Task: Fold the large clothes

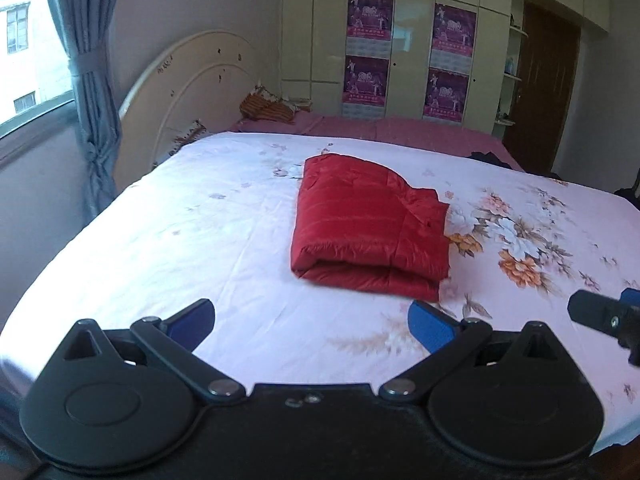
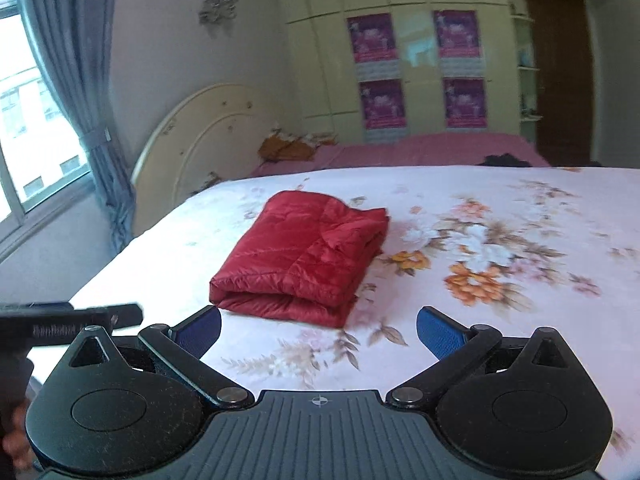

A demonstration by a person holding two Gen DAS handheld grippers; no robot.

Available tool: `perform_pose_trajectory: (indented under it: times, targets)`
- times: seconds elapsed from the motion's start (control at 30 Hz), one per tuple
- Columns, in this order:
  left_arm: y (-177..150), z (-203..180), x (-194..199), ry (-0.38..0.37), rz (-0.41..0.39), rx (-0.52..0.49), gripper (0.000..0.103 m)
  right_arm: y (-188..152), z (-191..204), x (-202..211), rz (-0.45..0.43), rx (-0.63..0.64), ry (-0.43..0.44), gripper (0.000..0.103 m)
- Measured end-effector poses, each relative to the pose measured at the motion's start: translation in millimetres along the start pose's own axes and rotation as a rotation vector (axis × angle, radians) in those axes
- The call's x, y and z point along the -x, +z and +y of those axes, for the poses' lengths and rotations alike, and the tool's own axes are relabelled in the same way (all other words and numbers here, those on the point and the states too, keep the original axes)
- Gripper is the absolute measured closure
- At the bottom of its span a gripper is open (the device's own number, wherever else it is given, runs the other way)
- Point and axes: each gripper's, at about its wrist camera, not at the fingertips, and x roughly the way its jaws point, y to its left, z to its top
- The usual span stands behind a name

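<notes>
Red jacket folded flat on floral bedsheet, long axis toward headboard, both claws wide, empty

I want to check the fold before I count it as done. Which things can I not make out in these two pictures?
- Red jacket: its underside and inner layers are hidden by its own fold, in both views.
- Purple posters on the wardrobe: text blurred in the right wrist view, too small in the left.
- Dark clothes at the far bed edge: too small to identify.
- Right gripper: cut off by the left view's edge.
</notes>
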Motion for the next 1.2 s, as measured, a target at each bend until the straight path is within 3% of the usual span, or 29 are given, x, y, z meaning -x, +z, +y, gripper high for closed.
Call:
perform_pose_trajectory:
  times: [0.27,0.57,1.2]
  targets:
    - [-19,-6,43,-0.004,0.006,0.012,0.000,-17,16,48,-0.049,0.044,-0.031,0.000]
    - [-19,-10,71,0.000,-0.047,0.011,0.000,-20,12,59,-0.069,0.038,-0.035,0.000]
    - [-19,-4,64,0.016,-0.022,0.012,0.000,-19,20,55,-0.057,0.059,-0.021,0.000]
